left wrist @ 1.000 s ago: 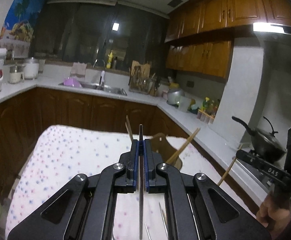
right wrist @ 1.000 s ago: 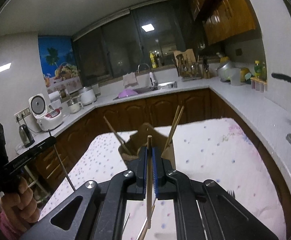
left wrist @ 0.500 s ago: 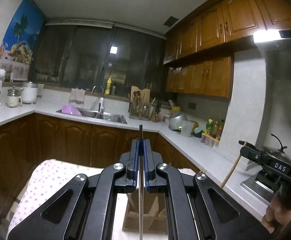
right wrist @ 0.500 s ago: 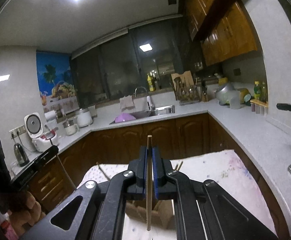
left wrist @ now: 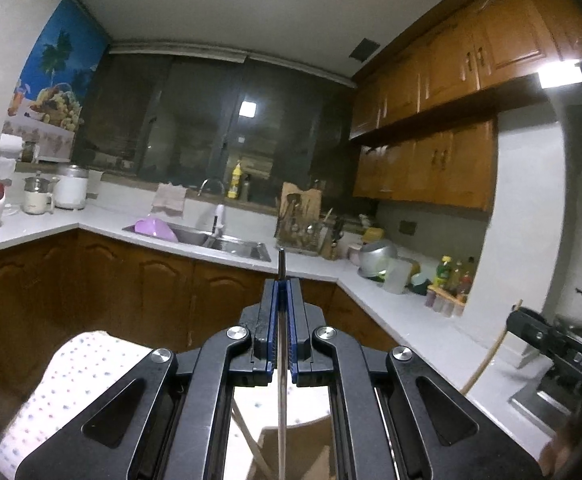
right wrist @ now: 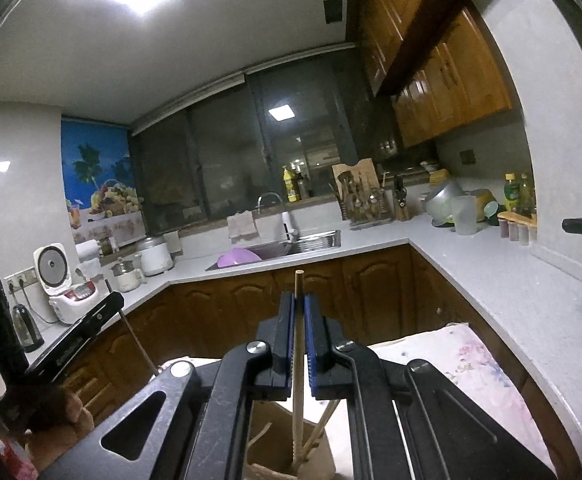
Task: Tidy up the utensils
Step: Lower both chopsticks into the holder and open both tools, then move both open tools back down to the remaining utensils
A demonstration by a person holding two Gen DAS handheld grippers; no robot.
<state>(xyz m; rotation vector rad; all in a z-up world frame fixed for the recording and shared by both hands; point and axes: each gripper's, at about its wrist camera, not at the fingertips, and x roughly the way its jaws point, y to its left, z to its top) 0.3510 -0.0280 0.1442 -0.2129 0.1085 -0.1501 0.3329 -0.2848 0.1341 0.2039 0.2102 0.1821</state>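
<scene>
Two grippers raised above one brown holder (right wrist: 291, 446), low centre of both wrist views, standing on a dotted cloth (left wrist: 63, 384).

Left gripper (left wrist: 282, 300): jaws pressed together on a thin metal utensil (left wrist: 281, 400). Long axis upright in frame, top end poking just above the jaws, shaft running straight down toward the holder at the bottom edge. Lower end out of view; whether already inside the holder cannot be told.

Right gripper (right wrist: 299, 312): jaws pinching a wooden chopstick (right wrist: 298, 392). Long axis upright in frame, blunt top above the jaws, lower end reaching down into the holder's mouth beside other sticks leaning there.

Governing relation: holder directly below both sets of jaws, each held item aligned along the drop line. Likely step: lowering into the holder, then release. Right hand judged nearer completion, tip apparently inside already.

Risk, as a judgement: collision with the leaning sticks on entry.
</scene>
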